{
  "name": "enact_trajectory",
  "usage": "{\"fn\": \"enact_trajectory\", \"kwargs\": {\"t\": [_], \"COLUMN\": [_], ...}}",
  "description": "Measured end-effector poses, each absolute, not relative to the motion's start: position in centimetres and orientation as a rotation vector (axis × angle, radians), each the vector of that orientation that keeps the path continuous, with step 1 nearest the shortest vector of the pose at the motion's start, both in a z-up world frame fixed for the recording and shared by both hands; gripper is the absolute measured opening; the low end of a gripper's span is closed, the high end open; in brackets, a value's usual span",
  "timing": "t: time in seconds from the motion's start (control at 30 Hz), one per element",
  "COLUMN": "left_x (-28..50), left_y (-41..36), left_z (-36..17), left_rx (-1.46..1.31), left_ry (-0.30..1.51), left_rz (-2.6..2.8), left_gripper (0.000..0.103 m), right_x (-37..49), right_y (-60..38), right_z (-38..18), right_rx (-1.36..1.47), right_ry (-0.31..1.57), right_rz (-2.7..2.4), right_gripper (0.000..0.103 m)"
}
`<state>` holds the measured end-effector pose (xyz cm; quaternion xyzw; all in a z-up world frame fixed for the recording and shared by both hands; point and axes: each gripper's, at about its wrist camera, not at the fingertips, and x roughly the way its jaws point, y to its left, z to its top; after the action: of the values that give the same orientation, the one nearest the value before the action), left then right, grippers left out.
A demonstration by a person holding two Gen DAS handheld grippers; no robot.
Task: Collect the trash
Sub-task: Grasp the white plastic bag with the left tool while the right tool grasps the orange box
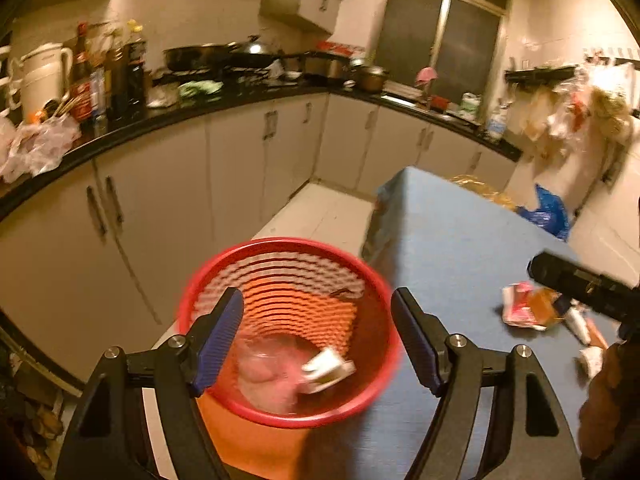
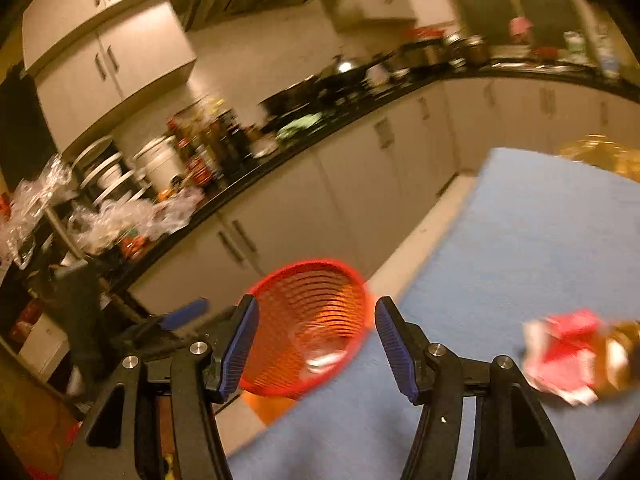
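Blue table [image 1: 460, 240]: red mesh bin [image 1: 288, 332], crumpled wrappers [image 1: 528, 308].

- A home kitchen
- Black countertop [image 1: 224, 98] over pale cabinets [image 1: 240, 160], running round a corner
- Wok [image 1: 200, 56], pots, sauce bottles [image 1: 108, 76], kettle [image 1: 42, 76] crowding it
- Dark window [image 1: 440, 40] behind the sink

Red basket [image 1: 372, 280] (holding trash [image 1: 328, 370]); wrappers [image 1: 528, 308] outside.

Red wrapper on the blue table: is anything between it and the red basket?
Nothing visible. Bare blue table lies between the red wrapper and the red basket, whose mouth is uncovered. The right gripper is open and empty, aimed at the basket, the wrapper off to its right.
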<state>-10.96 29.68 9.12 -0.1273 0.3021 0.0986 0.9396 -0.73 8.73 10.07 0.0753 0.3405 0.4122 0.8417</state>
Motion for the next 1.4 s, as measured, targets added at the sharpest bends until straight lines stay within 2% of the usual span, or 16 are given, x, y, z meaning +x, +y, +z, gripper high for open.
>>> {"fn": "enact_trajectory", "kwargs": {"t": [0.37, 0.67, 0.93, 1.13, 1.33, 1.4], "left_x": [-8.6, -4.9, -1.0, -0.1, -1.0, -1.2], "left_y": [16.0, 0.8, -9.4, -12.4, -15.5, -15.8], "left_z": [10.3, 8.6, 5.0, 3.0, 0.8, 0.3], "left_rx": [-0.137, 0.003, 0.161, 0.24, 0.337, 0.341], "left_ry": [0.646, 0.764, 0.887, 0.938, 0.908, 0.896], "left_rz": [-0.077, -0.422, -0.595, -0.634, -0.578, -0.563], "left_gripper": [0.08, 0.083, 0.085, 0.085, 0.085, 0.079], "right_x": [-3.0, -4.5, -5.2, -5.1, -3.1, -2.2], "right_y": [-9.7, -25.1, -30.0, -31.9, -32.3, -32.1], "right_z": [8.6, 8.1, 6.6, 5.7, 4.8, 4.3], "right_rx": [0.145, 0.33, 0.414, 0.441, 0.423, 0.403], "right_ry": [0.708, 0.677, 0.691, 0.698, 0.755, 0.784], "right_rz": [0.592, 0.349, 0.286, 0.263, 0.228, 0.215], "right_gripper": [0.064, 0.065, 0.065, 0.066, 0.067, 0.067]}}
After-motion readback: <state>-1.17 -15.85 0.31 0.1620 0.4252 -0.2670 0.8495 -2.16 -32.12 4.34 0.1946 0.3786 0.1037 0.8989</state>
